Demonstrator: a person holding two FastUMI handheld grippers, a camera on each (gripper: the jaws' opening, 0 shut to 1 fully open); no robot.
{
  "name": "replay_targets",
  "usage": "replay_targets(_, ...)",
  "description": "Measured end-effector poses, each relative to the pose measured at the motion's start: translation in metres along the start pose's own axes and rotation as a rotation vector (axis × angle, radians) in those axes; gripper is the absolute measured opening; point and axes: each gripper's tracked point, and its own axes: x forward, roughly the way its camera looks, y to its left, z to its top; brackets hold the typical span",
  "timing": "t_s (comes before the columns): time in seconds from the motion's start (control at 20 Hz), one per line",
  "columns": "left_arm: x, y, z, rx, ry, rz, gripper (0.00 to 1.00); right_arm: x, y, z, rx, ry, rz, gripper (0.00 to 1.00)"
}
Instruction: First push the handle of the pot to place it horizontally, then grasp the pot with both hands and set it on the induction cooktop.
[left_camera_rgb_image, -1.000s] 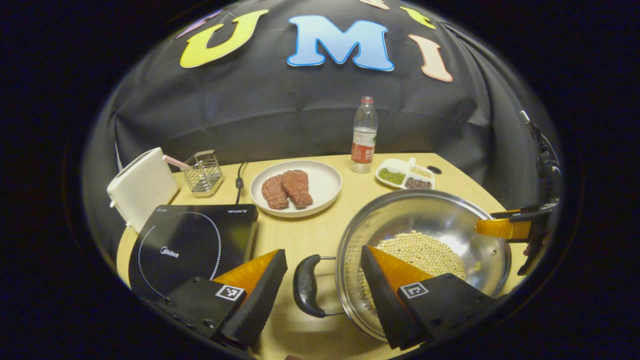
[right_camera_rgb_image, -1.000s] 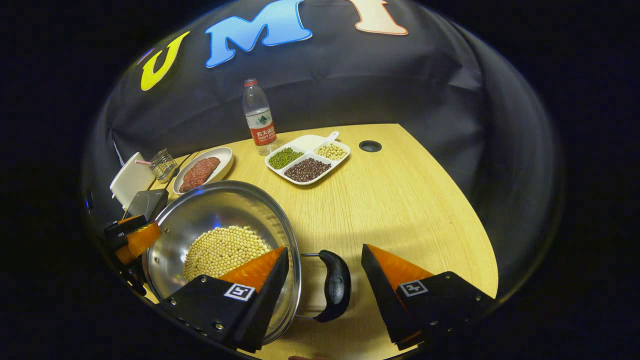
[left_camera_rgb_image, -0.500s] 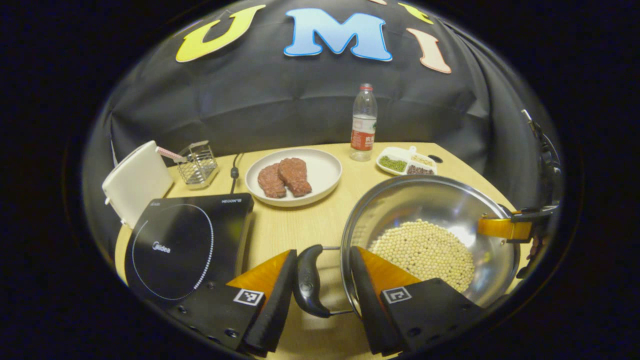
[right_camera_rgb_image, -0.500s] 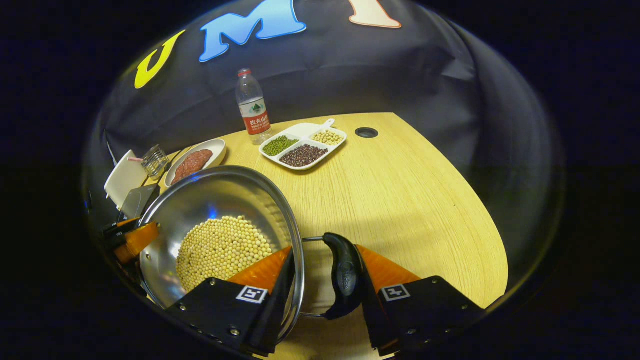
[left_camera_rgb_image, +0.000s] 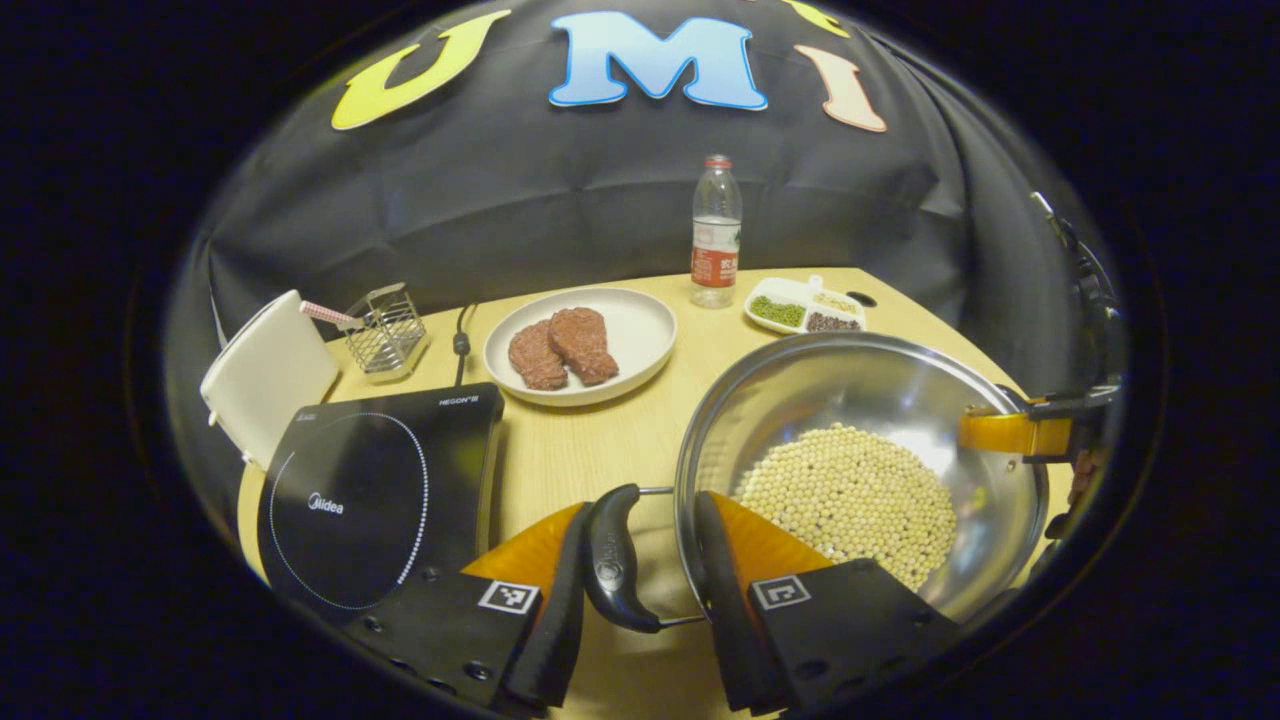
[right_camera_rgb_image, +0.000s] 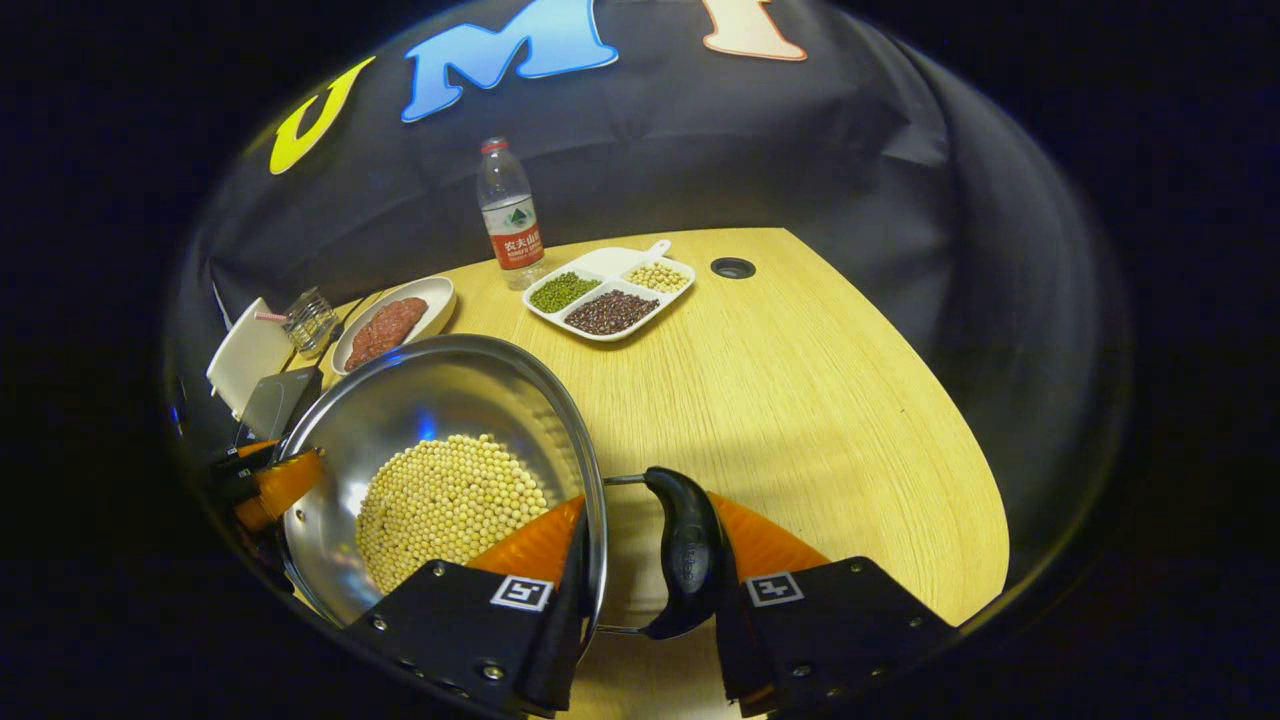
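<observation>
A steel pot (left_camera_rgb_image: 850, 390) with soybeans (left_camera_rgb_image: 850, 500) in it stands on the wooden table, to the right of the black induction cooktop (left_camera_rgb_image: 370, 490). My left gripper (left_camera_rgb_image: 640, 570) is shut on the pot's black left handle (left_camera_rgb_image: 610, 560): one finger outside the handle, the other inside the pot wall. In the right gripper view, my right gripper (right_camera_rgb_image: 650, 560) is shut the same way on the right handle (right_camera_rgb_image: 685, 550) and the rim of the pot (right_camera_rgb_image: 430, 400). The right gripper (left_camera_rgb_image: 1020, 435) also appears at the pot's far side in the left gripper view.
Behind the pot are a white plate (left_camera_rgb_image: 640, 340) with two pieces of meat, a water bottle (left_camera_rgb_image: 713, 240) and a divided dish of beans (left_camera_rgb_image: 800, 305). A white toaster (left_camera_rgb_image: 265, 370) and a wire basket (left_camera_rgb_image: 385, 330) stand behind the cooktop. The table's right half (right_camera_rgb_image: 800, 400) is bare wood.
Both grippers went from open around the handles to shut on them, each with one finger inside the pot rim. Both views have shifted slightly since.
</observation>
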Motion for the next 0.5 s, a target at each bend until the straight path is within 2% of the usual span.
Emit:
replay_targets(0.05, -0.006, 0.003, 0.000, -0.007, -0.001, -0.001, 0.63, -0.003, 0.003, -0.001, 0.002, 0.005, 0.004, 0.50)
replay_targets(0.1, -0.011, 0.006, 0.002, -0.008, -0.004, 0.001, 0.60, -0.006, 0.006, 0.000, -0.001, 0.001, 0.005, 0.55)
replay_targets(0.15, -0.016, 0.011, 0.004, -0.009, -0.007, 0.002, 0.63, -0.010, 0.010, 0.000, -0.003, 0.000, 0.005, 0.55)
replay_targets(0.2, -0.022, 0.015, 0.003, -0.018, 0.003, 0.002, 0.60, -0.015, 0.015, 0.001, -0.002, -0.001, 0.009, 0.55)
replay_targets(0.35, -0.044, 0.030, 0.010, -0.032, -0.011, 0.002, 0.60, -0.032, 0.032, 0.006, -0.005, -0.008, 0.024, 0.55)
replay_targets(0.45, -0.058, 0.042, 0.014, -0.034, -0.012, 0.007, 0.66, -0.044, 0.044, 0.008, -0.013, -0.008, 0.022, 0.55)
replay_targets(0.5, -0.065, 0.049, 0.013, -0.036, -0.003, 0.007, 0.66, -0.049, 0.051, 0.009, -0.014, -0.006, 0.021, 0.55)
